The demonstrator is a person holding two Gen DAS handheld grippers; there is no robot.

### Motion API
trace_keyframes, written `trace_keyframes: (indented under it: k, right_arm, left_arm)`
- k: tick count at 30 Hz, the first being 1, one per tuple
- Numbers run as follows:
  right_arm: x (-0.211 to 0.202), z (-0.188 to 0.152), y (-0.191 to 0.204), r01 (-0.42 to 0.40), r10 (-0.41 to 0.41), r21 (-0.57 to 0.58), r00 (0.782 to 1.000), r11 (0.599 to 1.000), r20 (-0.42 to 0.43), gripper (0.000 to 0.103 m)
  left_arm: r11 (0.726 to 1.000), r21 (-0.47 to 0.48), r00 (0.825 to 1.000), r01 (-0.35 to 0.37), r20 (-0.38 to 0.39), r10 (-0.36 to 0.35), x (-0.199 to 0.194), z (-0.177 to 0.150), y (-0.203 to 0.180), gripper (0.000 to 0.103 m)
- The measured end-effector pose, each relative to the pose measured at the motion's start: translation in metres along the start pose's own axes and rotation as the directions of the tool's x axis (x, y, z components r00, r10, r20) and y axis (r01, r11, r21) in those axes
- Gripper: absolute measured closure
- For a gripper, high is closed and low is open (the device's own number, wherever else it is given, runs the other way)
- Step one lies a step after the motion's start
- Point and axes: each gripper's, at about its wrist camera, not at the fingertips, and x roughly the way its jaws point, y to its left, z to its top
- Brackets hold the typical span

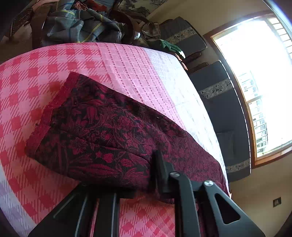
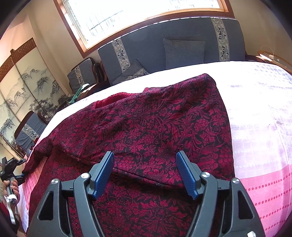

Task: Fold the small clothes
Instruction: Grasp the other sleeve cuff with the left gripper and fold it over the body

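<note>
A dark red garment with a black floral print (image 1: 102,131) lies partly folded on the pink and red checked bedspread (image 1: 27,76). My left gripper (image 1: 154,164) is shut on the garment's near edge, and the cloth bunches over its fingers and hides one of them. In the right wrist view the same garment (image 2: 155,124) spreads wide across the bed. My right gripper (image 2: 145,164) hovers just above it, open, blue pads (image 2: 105,175) apart with nothing pinched between them. At the far left of that view a hand (image 2: 10,187) holds the left gripper at the garment's corner.
A heap of plaid clothes (image 1: 73,25) sits on a chair beyond the bed. A blue-grey sofa (image 2: 164,47) with cushions stands under the bright window (image 2: 138,11). Chairs (image 2: 84,73) and a painted folding screen (image 2: 23,87) line the left wall.
</note>
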Motion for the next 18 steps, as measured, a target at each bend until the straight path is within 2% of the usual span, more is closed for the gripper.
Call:
trace_keyframes:
  k: [2,3,5,6,9,12,15,18]
  right_arm:
    - [0.000,-0.001,-0.001,-0.004,0.004,0.006,1.000,1.000,0.000,0.036]
    - [0.000,-0.001,-0.001,-0.004,0.004,0.008,1.000,1.000,0.000,0.036]
    - [0.001,-0.001,0.001,-0.003,0.003,0.004,1.000,1.000,-0.003,0.035]
    - [0.001,-0.001,0.002,-0.005,0.005,0.003,1.000,1.000,-0.005,0.035]
    - [0.002,-0.001,0.002,-0.018,0.018,0.002,1.000,1.000,-0.009,0.031]
    - [0.001,0.000,-0.002,-0.045,0.045,0.022,0.999,0.999,-0.002,0.031]
    - [-0.002,-0.001,-0.009,-0.086,0.085,0.059,0.996,0.995,0.014,0.031]
    - [-0.006,-0.002,-0.018,-0.119,0.115,0.105,0.992,0.987,0.041,0.031]
  left_arm:
    - [0.999,0.044,0.999,0.000,0.041,-0.002,-0.003,0.009,-0.031,0.097]
    - [0.996,0.081,0.998,0.025,0.064,-0.030,-0.010,0.012,-0.053,0.097]
    - [0.977,0.185,0.987,0.109,0.093,-0.128,-0.027,0.009,-0.109,0.097]
    - [0.956,0.260,0.980,0.140,0.104,-0.172,-0.036,0.003,-0.143,0.098]
    - [0.858,0.462,0.953,0.225,0.081,-0.293,-0.055,-0.032,-0.239,0.098]
    - [0.745,0.585,0.927,0.320,-0.029,-0.375,-0.051,-0.083,-0.317,0.098]
    - [0.654,0.647,0.906,0.392,-0.148,-0.397,-0.031,-0.140,-0.368,0.097]
    - [0.586,0.687,0.897,0.429,-0.246,-0.368,0.002,-0.195,-0.397,0.097]
